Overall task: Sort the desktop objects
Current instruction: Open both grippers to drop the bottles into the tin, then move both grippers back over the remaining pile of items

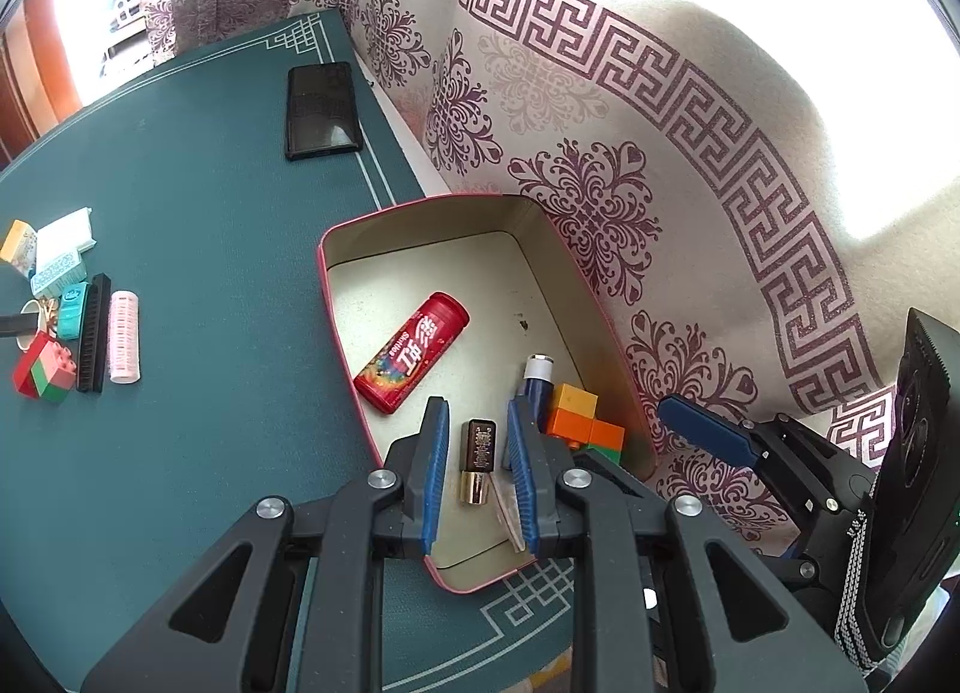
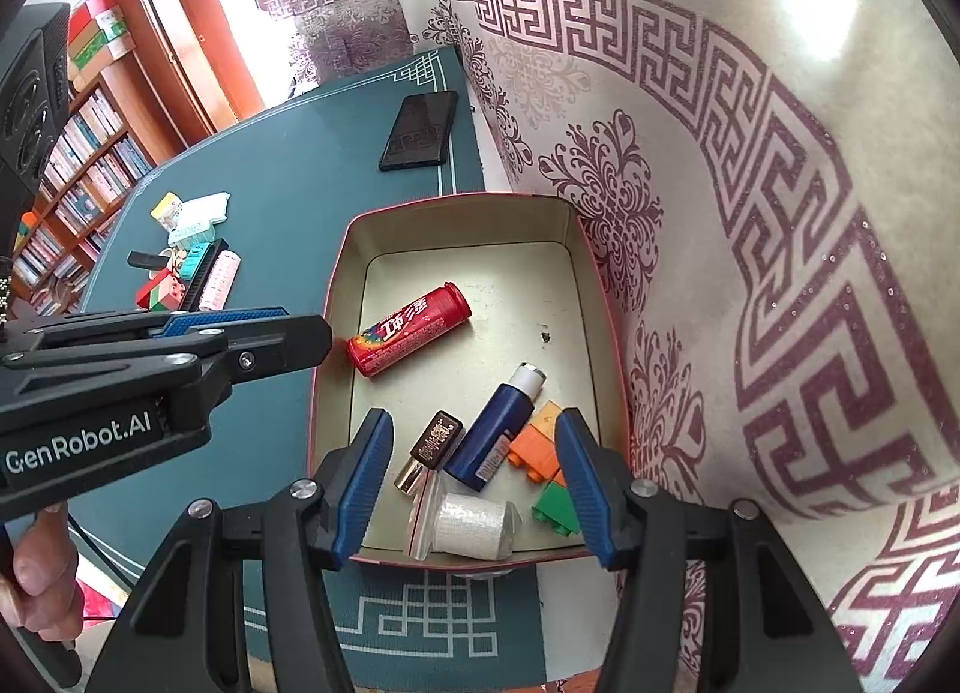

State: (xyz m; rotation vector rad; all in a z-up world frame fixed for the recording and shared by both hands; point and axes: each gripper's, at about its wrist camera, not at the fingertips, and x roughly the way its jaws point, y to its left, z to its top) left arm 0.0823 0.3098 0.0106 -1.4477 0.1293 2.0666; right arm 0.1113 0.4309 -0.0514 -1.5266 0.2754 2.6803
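A pink-rimmed tin box (image 1: 336, 249) (image 2: 336, 297) stands on the green mat against the curtain. In it lie a red candy tube (image 1: 411, 352) (image 2: 411, 328), a black-and-gold lipstick (image 1: 478, 460) (image 2: 431, 449), a blue bottle (image 2: 495, 429), orange and green bricks (image 1: 576, 420) (image 2: 540, 453) and a white roll in a clear bag (image 2: 471, 525). My left gripper (image 1: 477, 411) hovers over the box's near left part, shut, with nothing between its pads. My right gripper (image 2: 474, 420) stands open above the box's near end, the bagged roll lying loose below it.
A black phone (image 1: 324, 111) (image 2: 420, 132) lies at the mat's far edge. At the left sits a cluster: a pink roller (image 1: 125, 336), a black comb (image 1: 95, 333), a red-green brick (image 1: 45, 372), and small boxes. The patterned curtain (image 1: 600, 153) bounds the right. A hand (image 2: 36, 573) holds the left gripper.
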